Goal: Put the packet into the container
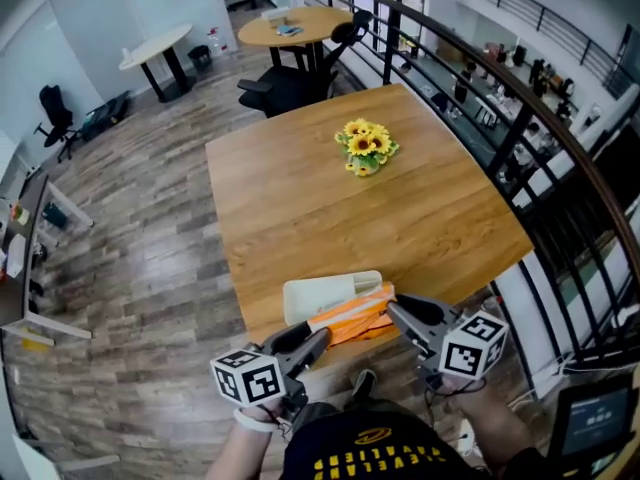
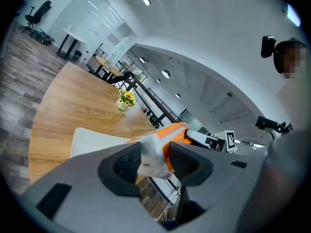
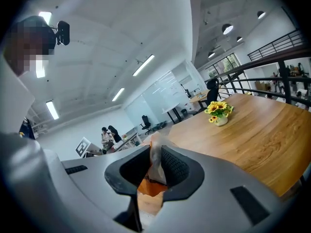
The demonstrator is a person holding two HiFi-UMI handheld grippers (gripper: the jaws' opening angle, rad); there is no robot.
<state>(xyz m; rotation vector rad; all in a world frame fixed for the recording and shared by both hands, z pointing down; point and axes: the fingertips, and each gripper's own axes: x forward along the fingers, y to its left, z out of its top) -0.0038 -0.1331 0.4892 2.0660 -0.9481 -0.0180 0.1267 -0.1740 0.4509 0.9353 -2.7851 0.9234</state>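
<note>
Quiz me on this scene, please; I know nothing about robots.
1. True or false: the right gripper has empty jaws.
2. What stands on the table? A sunflowers B laptop C mug
3. What colour is the container?
Key: 1 false, its jaws pinch the packet; 2 A; 3 white.
</note>
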